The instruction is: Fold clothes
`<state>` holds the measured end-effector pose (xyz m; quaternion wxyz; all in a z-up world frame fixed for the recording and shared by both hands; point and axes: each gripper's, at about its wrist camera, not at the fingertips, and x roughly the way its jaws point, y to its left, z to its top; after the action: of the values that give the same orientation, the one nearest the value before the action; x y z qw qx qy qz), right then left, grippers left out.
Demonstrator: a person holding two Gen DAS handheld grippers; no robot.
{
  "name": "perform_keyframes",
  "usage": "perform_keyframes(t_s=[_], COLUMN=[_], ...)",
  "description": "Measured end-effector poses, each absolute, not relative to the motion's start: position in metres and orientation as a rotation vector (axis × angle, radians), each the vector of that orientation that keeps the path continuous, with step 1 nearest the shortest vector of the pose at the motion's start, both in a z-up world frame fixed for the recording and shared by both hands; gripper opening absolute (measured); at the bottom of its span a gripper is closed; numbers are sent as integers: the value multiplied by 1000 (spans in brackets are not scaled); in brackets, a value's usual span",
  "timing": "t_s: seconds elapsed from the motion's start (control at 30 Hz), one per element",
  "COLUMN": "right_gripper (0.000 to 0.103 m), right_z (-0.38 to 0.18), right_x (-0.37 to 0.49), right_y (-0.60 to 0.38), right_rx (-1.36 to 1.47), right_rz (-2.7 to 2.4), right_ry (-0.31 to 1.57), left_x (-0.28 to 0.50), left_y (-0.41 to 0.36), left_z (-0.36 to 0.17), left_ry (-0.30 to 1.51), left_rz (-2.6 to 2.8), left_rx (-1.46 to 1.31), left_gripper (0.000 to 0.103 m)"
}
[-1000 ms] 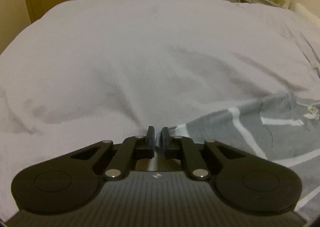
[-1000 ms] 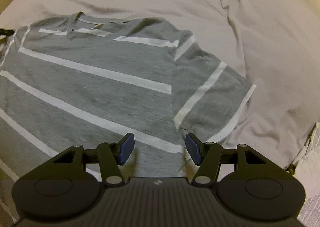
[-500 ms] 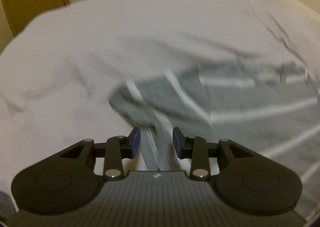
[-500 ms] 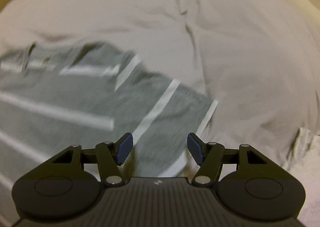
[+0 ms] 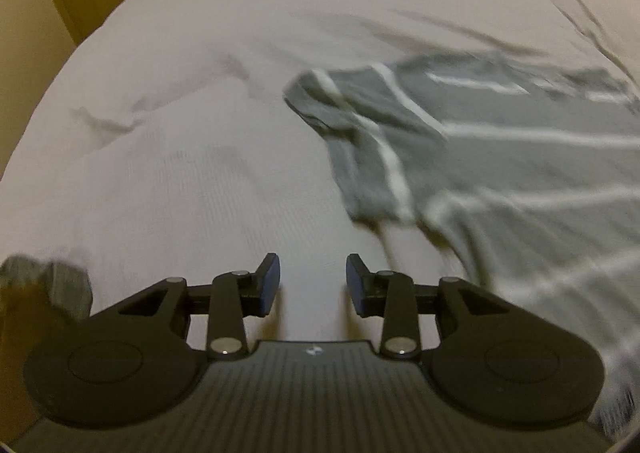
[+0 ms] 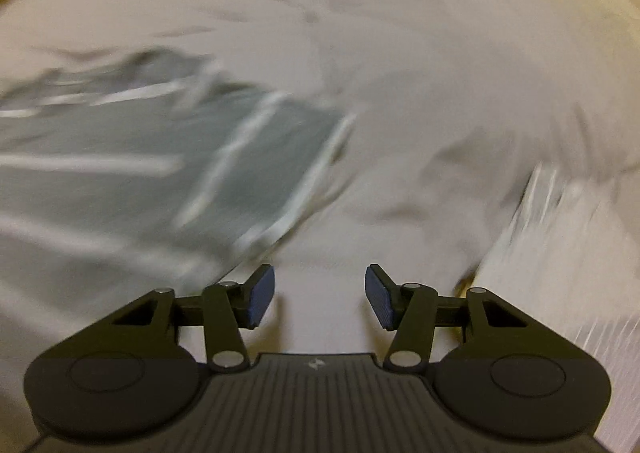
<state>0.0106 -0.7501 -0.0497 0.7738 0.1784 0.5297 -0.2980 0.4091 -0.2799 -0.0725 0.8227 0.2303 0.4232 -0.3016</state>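
I am holding my left gripper [image 5: 313,279] and right gripper [image 6: 320,295] spread and empty over the bedsheet [image 5: 192,157], each off a sleeve, flanking the striped grey T-shirt [image 5: 520,157] lying flat at two o'clock from my left.

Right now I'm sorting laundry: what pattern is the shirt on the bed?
Grey shirt with thin white stripes; clearest in the left wrist view.

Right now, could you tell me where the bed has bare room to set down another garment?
Bare bedsheet lies left of the striped T-shirt, ahead of the open left hand-held gripper. More runs between the shirt's sleeve and the white cloth, ahead of the open right hand-held gripper. The shirt crowds the middle.
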Motion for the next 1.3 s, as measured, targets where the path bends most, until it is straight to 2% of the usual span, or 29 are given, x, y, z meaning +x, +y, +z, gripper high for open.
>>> perform_keyframes(t_s=[0.3,0.4,0.6,0.73,0.8,0.93,1.0,1.07,1.13,1.2,1.3], right_gripper=[54,54,54,58,65,66,66,68,74,88,88], right_z=[-41,-51,-47,-39,-36,-38,-42,-45,-44,-44,-54], right_x=[-71,-83,-93,-106,-114,-122,-120,-115,-105,-94,-71], right_y=[-637,-611,-569,-540,-527,-499,-484,-467,-442,-414,-382], right_rx=[589,573,412,338,297,249,237,202,74,-93,-238], right_rz=[-391,-346,-286,-248,-254,-273,-279,-293,-316,-326,-317], right_ry=[1229,1241,1215,1189,1181,1174,1170,1154,1119,1054,939], left_x=[278,224,116,44,9,-7,-10,6,27,52,83], left_y=[-261,-266,-277,-284,-288,-287,-286,-291,-300,-303,-304], left_z=[-40,-48,-65,-76,-82,-118,-129,-120,-103,-85,-66], left_ry=[896,826,668,549,484,298,222,345,514,635,741], left_rz=[-861,-963,-1159,-1282,-1339,-1324,-1346,-1375,-1367,-1342,-1315], left_rx=[512,647,917,1094,1184,1393,1439,1316,1119,931,742], left_gripper=[40,42,54,54,54,53,47,13,10,8,7])
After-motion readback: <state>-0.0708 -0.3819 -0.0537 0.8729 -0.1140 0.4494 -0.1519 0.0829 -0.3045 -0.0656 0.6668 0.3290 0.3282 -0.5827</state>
